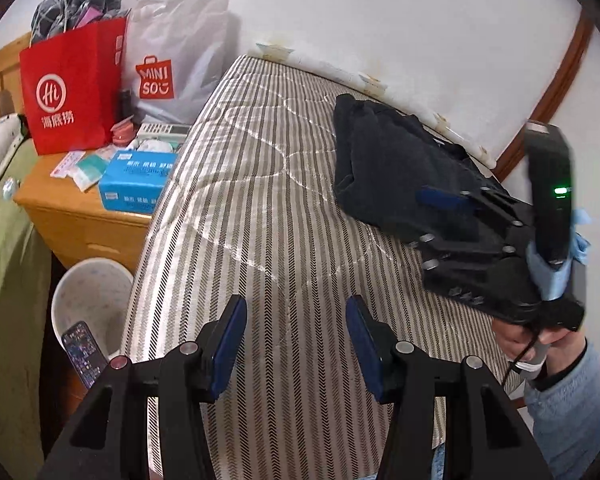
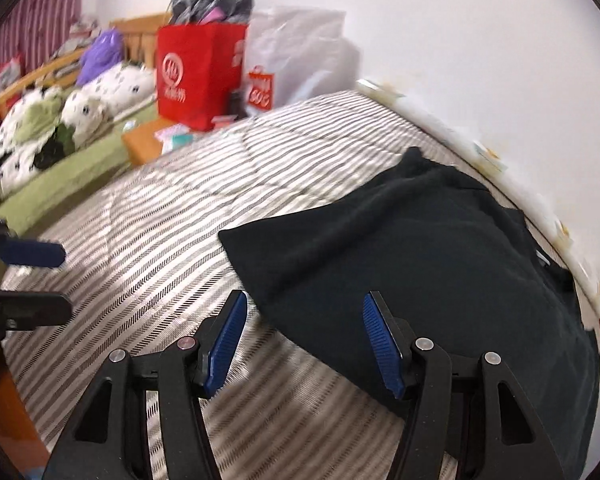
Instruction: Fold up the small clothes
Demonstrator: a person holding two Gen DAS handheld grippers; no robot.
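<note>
A folded black garment (image 1: 396,168) lies on the striped mattress (image 1: 260,200) near the wall; in the right wrist view it (image 2: 440,248) fills the right side. My left gripper (image 1: 296,344) is open and empty above bare mattress, left of the garment. My right gripper (image 2: 304,344) is open and empty, hovering over the garment's near edge; in the left wrist view it (image 1: 452,216) sits over the garment's right end, held by a hand. The left gripper's fingertips (image 2: 40,254) show at the left edge of the right wrist view.
A wooden nightstand (image 1: 72,208) left of the mattress holds a red bag (image 1: 72,88), a white Miniso bag (image 1: 172,64) and a blue tissue box (image 1: 136,180). A white bin (image 1: 92,304) with a phone (image 1: 84,352) stands below. A green bed (image 2: 60,168) lies beyond.
</note>
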